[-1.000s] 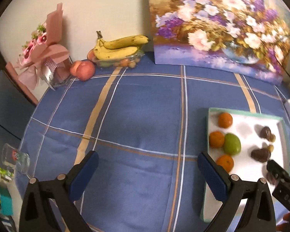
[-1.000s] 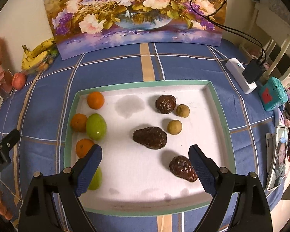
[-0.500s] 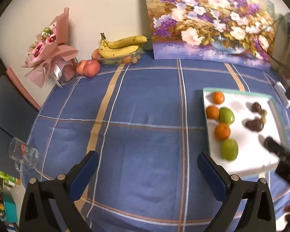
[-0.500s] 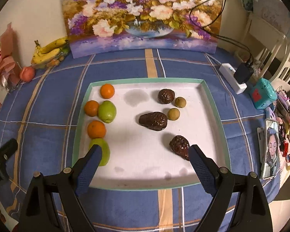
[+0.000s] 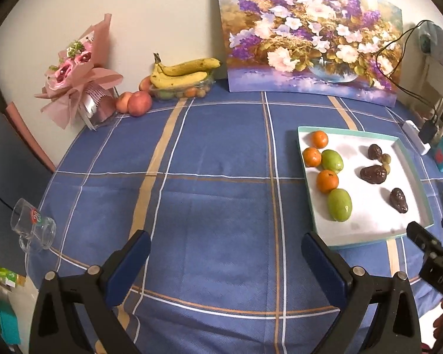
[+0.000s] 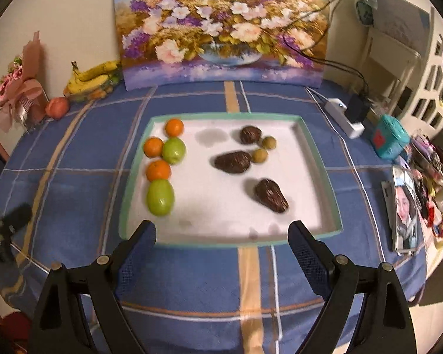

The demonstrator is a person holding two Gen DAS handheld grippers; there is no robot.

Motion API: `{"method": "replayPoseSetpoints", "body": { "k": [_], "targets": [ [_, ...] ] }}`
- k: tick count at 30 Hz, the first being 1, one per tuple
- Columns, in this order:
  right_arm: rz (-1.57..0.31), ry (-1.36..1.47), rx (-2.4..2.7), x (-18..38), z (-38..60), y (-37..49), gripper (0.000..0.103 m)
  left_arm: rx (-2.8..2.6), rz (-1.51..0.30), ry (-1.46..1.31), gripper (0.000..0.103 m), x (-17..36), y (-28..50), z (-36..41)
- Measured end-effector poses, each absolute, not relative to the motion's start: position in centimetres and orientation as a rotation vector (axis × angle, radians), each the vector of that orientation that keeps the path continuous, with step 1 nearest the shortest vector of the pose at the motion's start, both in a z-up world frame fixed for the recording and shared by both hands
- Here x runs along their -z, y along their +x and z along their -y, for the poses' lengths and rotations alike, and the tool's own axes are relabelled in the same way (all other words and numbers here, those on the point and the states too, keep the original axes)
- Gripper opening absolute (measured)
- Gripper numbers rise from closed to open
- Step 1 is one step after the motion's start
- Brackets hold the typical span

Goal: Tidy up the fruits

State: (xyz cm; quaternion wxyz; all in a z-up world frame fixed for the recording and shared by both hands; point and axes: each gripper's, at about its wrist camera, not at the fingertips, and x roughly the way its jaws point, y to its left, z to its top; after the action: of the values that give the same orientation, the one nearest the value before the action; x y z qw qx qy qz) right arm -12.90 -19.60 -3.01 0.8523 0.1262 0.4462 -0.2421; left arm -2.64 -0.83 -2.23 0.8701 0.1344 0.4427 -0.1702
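Observation:
A white tray with a green rim (image 6: 319, 159) (image 5: 410, 162) sits on the blue checked tablecloth. On its left side lie three oranges (image 6: 158, 170) and two green fruits (image 6: 160, 197) (image 5: 339, 205). On its right lie three dark brown fruits (image 6: 232, 161) (image 5: 373, 174) and two small yellow-green ones (image 6: 260, 155). My right gripper (image 6: 223, 236) is open and empty, above the cloth just before the tray's near edge. My left gripper (image 5: 226, 249) is open and empty over bare cloth, left of the tray.
Bananas on a fruit box (image 5: 183, 72), peaches (image 5: 138, 103) and a pink bouquet (image 5: 79, 73) stand at the back left. A flower painting (image 5: 307, 38) leans on the wall. A glass mug (image 5: 34, 225) lies at the left edge. A power strip (image 6: 342, 116), teal box (image 6: 388, 135) and phone (image 6: 404, 206) lie right.
Both grippers have pulled back and up from the table; the tray and fruits now look smaller and farther. Both stay open. No fruit has moved.

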Motion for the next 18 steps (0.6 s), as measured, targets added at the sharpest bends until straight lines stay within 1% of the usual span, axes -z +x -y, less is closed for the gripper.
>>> {"method": "replayPoseSetpoints", "body": {
  "k": [5, 18],
  "targets": [
    [-0.896, 0.292, 0.542, 2.4, 20.2, -13.6, 0.091, 0.362, -0.943, 0.292, 0.103, 2.5, -2.7, 0.9],
    [-0.876, 0.267, 0.526, 2.0, 19.7, -13.5, 0.091, 0.361, -0.967, 0.298, 0.103, 2.8, -2.6, 1.0]
  ]
}}
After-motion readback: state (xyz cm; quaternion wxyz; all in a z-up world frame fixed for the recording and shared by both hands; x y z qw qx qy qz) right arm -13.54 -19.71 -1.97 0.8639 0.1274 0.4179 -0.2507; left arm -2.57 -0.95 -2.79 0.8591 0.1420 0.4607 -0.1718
